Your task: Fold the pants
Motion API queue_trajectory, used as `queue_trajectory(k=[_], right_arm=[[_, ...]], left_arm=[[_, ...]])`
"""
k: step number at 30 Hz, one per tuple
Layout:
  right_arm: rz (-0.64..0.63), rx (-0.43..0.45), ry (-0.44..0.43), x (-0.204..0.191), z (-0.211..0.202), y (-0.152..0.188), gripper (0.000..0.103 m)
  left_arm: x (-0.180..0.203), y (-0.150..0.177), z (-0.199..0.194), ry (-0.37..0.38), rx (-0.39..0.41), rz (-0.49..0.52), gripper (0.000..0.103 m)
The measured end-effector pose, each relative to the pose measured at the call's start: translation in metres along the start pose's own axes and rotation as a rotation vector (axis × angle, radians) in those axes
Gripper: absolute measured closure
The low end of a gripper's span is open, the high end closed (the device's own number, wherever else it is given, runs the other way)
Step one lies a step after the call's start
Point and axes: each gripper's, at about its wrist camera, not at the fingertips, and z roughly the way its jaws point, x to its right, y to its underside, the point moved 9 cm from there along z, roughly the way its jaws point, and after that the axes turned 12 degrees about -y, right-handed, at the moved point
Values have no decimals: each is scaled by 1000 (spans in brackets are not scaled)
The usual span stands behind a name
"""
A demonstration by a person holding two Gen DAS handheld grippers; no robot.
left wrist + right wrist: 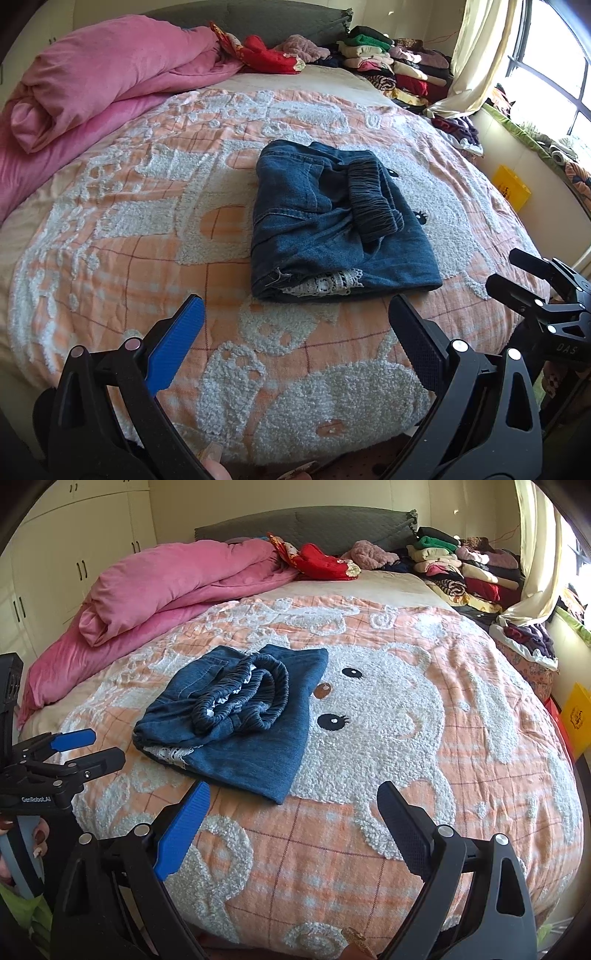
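hiding lower layers, folded pants (332, 221) lie bundled

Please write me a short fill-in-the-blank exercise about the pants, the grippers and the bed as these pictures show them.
1. The pants lie ____ on the blanket, not spread out.
2. The left gripper and the right gripper are both ____, holding nothing.
3. The rolled duvet by the pants is ____ in colour.
4. The lace trim at the pants' near edge is ____.

Missing words: folded; open; pink; white
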Motion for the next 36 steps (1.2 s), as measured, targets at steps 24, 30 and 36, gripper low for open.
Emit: queue_trajectory(k=[24, 30, 36], right_arm=[[2, 9, 20, 0, -8, -1, 12], [5, 6, 32, 3, -9, 0, 12], [5, 5, 38, 4, -9, 1, 12]], left_arm=[[-1, 1, -5, -14, 3, 5, 10], [0, 2, -6, -9, 1, 9, 10], [0, 3, -6, -8, -7, 11, 10]])
